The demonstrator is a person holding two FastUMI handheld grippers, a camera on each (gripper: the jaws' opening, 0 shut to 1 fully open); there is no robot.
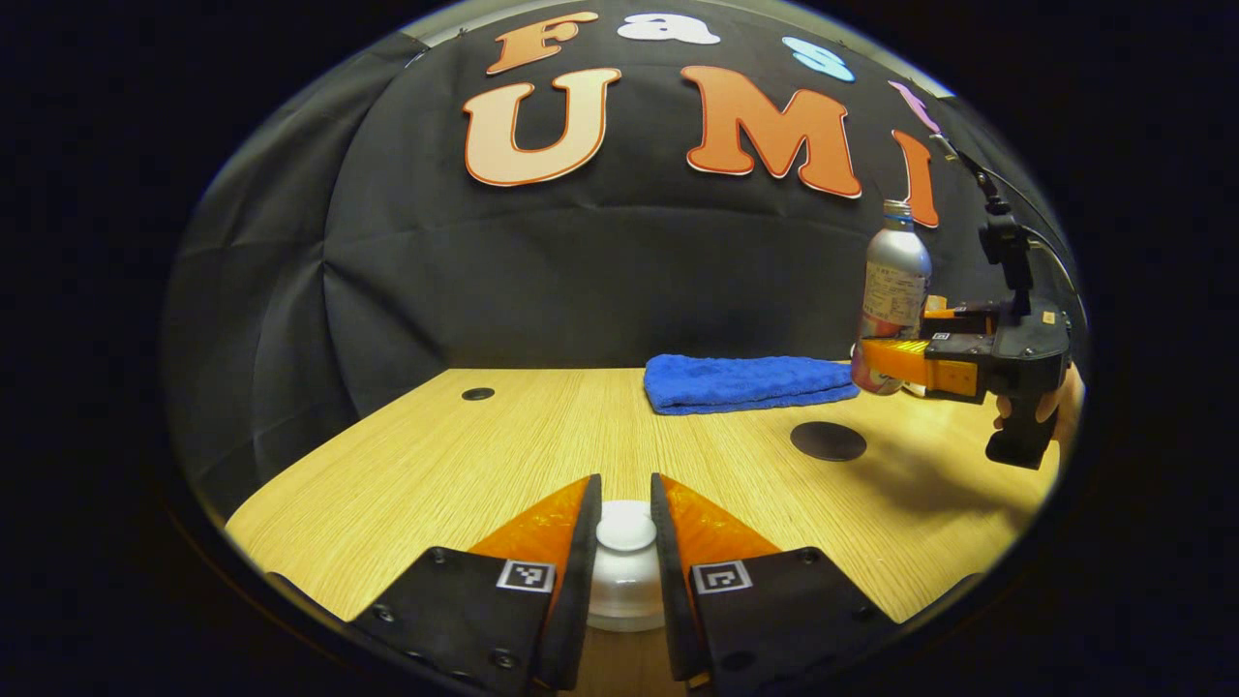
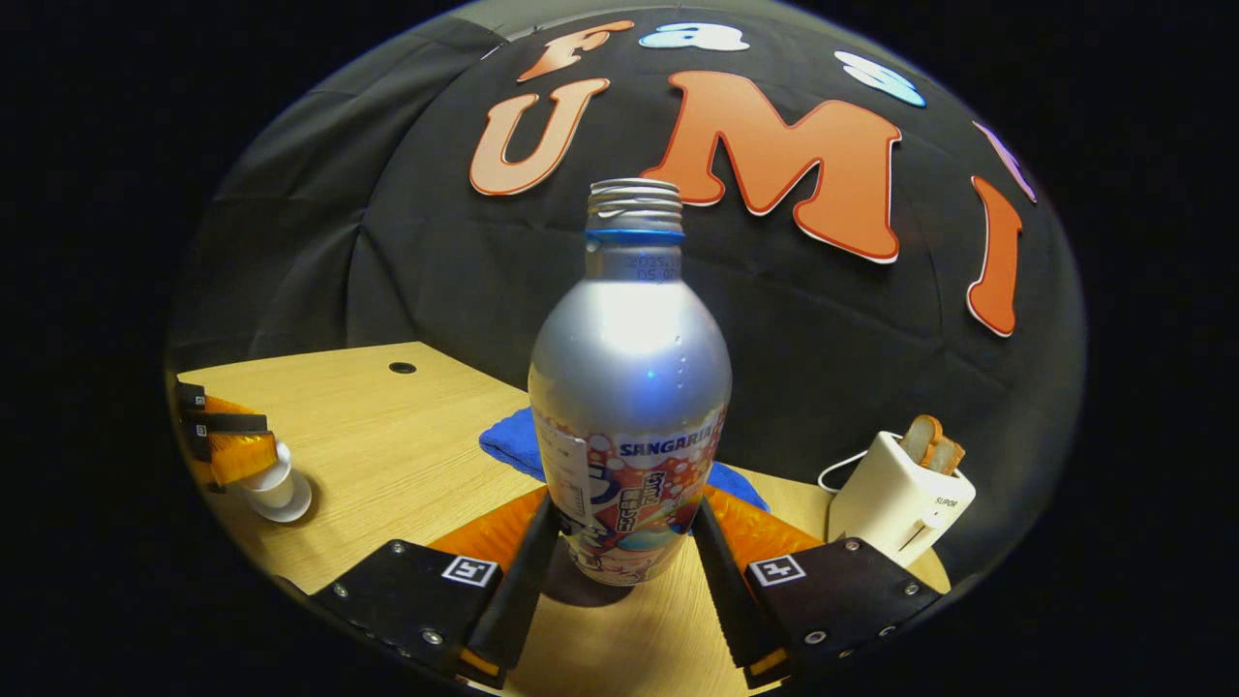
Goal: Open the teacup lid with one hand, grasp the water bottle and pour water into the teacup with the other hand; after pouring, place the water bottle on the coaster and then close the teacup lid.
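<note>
Left gripper view – left tool [image 1: 625, 528] closed on teacup lid [image 1: 625, 532]; right tool [image 2: 624, 530] clamps water bottle [image 2: 629, 387], upright.

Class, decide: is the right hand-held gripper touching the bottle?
Touching. In the right gripper view, both fingers of the right hand-held gripper press against the bottle's lower sides.

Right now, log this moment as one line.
left gripper: shut on lid knob | right gripper: shut on water bottle, upright | coaster: bare

The bottle [image 2: 627, 387] looks like smooth, satiny metal with a glossy printed label; the table [image 1: 465, 455] is matt wood-grain, the towel [image 1: 745, 381] fluffy cloth.
</note>
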